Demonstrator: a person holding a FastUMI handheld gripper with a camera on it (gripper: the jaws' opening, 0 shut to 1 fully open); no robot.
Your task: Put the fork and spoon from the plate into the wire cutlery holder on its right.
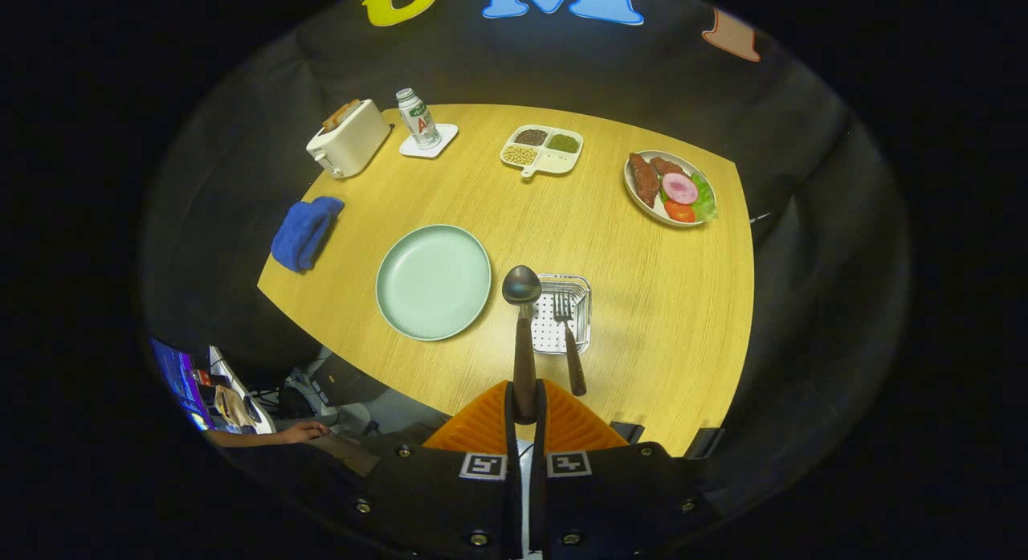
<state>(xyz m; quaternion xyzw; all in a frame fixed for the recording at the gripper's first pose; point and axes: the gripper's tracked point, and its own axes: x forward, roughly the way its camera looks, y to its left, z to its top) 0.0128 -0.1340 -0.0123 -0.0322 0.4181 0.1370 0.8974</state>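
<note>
My gripper (525, 419) was closed tight on the dark handle of the spoon (522, 319), both fingers pressing it, bowl pointing ahead above the table (642, 303). Just beyond, the fork (569, 335) lay in the wire cutlery holder (580, 291), its handle sticking out toward me. The green plate (434, 281) sat bare to the holder's left. Farther off stood a blue cloth (305, 232), toaster (348, 139), bottle (418, 118), divided dish (542, 149) and a plate of food (671, 189).

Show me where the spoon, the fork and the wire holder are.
spoon (521, 284), gripper view, on its bowl.
fork (563, 307), gripper view, on its tines.
wire cutlery holder (584, 285), gripper view, on its far right rim.
</note>
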